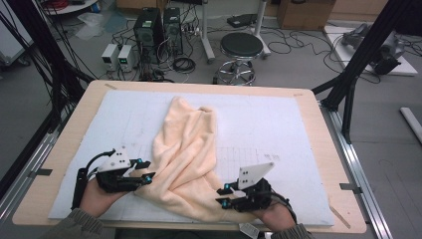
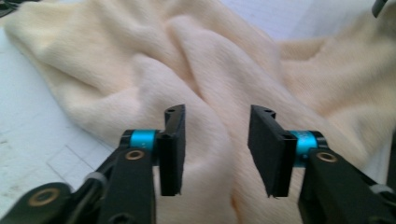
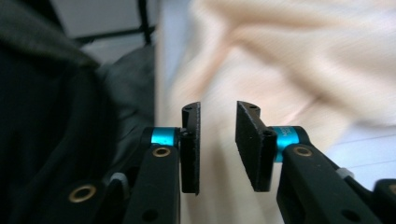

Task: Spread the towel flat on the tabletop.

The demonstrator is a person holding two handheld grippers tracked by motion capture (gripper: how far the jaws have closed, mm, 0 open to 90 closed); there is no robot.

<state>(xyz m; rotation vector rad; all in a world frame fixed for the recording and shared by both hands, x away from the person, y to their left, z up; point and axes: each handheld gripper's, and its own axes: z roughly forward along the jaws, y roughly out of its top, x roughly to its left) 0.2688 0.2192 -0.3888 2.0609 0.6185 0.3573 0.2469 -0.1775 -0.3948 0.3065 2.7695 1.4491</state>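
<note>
Left gripper [image 1: 144,170]: at about 8 o'clock on the mat, held in the person's left hand [image 1: 94,195]; its jaws stand apart, with nothing between them, pointing toward 3 o'clock at the cloth's near-left edge.
Left gripper view: the left gripper [image 2: 215,149] hangs just over a raised fold of the cloth [image 2: 205,84] (no contact that I can make out).
Cloth [image 1: 184,159]: a cream, fleecy towel, rumpled, lying from 12 o'clock down to 6 o'clock across the middle of the white mat [image 1: 278,129], widest at the near end.
Right gripper [image 1: 225,194]: at about 5 o'clock, in the right hand [image 1: 276,215]; jaws parted, a narrower gap, holding nothing, pointing toward 9 o'clock over the cloth's near-right corner.
Right gripper view: the right gripper [image 3: 217,144] is over blurred cloth [image 3: 299,70] near the table edge.
Table [image 1: 326,149]: pale wood, under the mat.
</note>
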